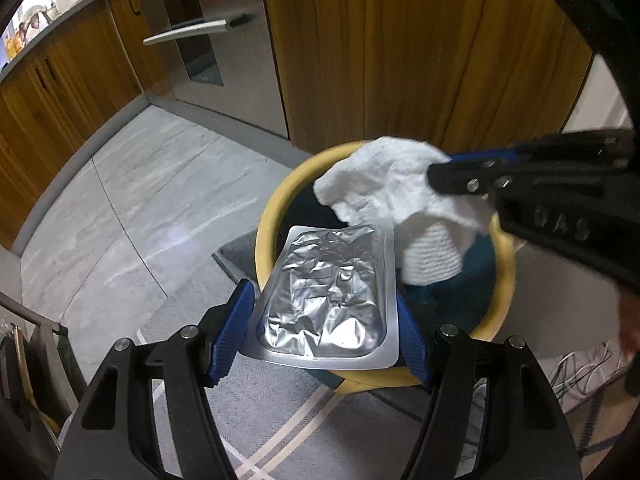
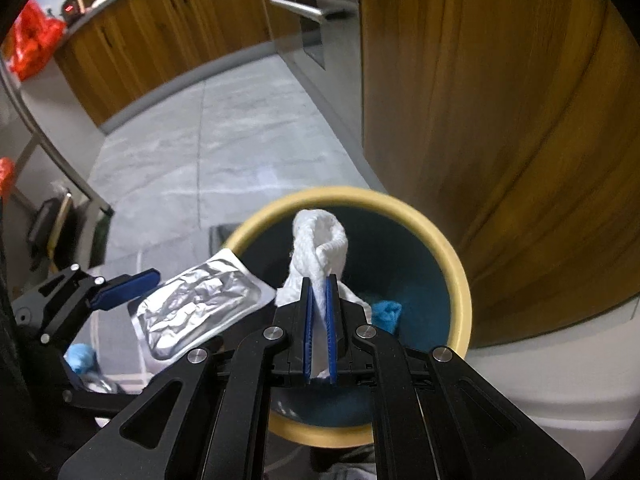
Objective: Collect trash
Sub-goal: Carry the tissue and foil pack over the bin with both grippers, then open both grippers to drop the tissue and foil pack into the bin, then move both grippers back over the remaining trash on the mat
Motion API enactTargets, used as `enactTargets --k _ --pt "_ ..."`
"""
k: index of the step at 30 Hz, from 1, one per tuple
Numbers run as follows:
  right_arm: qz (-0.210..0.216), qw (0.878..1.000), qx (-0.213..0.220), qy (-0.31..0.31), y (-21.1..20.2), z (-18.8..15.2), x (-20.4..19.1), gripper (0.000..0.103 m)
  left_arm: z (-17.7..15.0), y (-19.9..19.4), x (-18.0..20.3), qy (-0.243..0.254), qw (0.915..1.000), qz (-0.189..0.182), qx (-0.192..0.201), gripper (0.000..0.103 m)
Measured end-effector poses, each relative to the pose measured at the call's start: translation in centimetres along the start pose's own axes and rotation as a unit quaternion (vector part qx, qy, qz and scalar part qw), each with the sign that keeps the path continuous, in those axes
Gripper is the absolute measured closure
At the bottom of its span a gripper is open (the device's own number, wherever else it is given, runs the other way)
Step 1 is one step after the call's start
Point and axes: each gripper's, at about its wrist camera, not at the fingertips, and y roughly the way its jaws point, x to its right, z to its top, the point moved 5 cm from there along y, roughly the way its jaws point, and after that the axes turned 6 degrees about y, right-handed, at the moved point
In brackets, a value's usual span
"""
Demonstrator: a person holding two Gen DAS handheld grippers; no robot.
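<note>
Close in, the left gripper (image 1: 320,336) has its blue pads pressed against the two long edges of a crinkled silver foil pouch (image 1: 328,292), jaws spread only as wide as the pouch itself. The pouch lies nearly flat, long axis running straight away from the camera, far end reaching out past the near rim of the bin (image 1: 266,224). From the right wrist view, the same pouch (image 2: 196,308) slants in from the left, one corner resting over the yellow rim.

The right gripper (image 2: 319,320) is pinched nearly closed on a white paper towel (image 2: 320,240), with just the thickness of the wad between the blue pads. The towel loops up and forward from the fingers, held above the bin's mouth. In the left wrist view, that towel (image 1: 400,200) hangs crumpled from the right gripper (image 1: 440,172), just beyond the pouch and partly hiding the far rim.

Below them, the bin (image 2: 460,280) is round, yellow-rimmed and dark teal inside. A small blue crumpled scrap (image 2: 386,312) lies in it, against the right wall.

Another blue scrap (image 2: 80,356) lies low beside the left gripper. The bin stands at the edge of a grey patterned rug (image 1: 280,420). Beyond are the grey tiled floor (image 1: 140,208), a wooden cabinet (image 1: 420,48) close behind the bin, and a steel oven (image 1: 224,48) further left.
</note>
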Motion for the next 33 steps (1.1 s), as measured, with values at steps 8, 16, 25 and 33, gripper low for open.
enactTargets --k 8,16,25,33 --pt "-0.013 0.998 -0.034 0.041 1.5 -0.7 2.5 0.096 -0.7 2.5 -0.3 0.005 0.9998 0.001 -0.018 0.036" --pt "-0.015 0.999 -0.027 0.042 1.5 -0.4 2.5 0.083 -0.5 2.9 -0.1 0.001 0.9999 -0.001 -0.011 0.028" --pt "-0.009 0.999 -0.014 0.033 1.5 0.0 1.9 0.04 -2.2 0.5 -1.4 -0.023 0.9997 0.004 -0.008 0.023" --pt "0.006 1.0 0.013 0.015 0.1 -0.3 0.5 0.012 -4.8 -3.9 -3.0 -0.061 0.9979 0.021 -0.001 0.018"
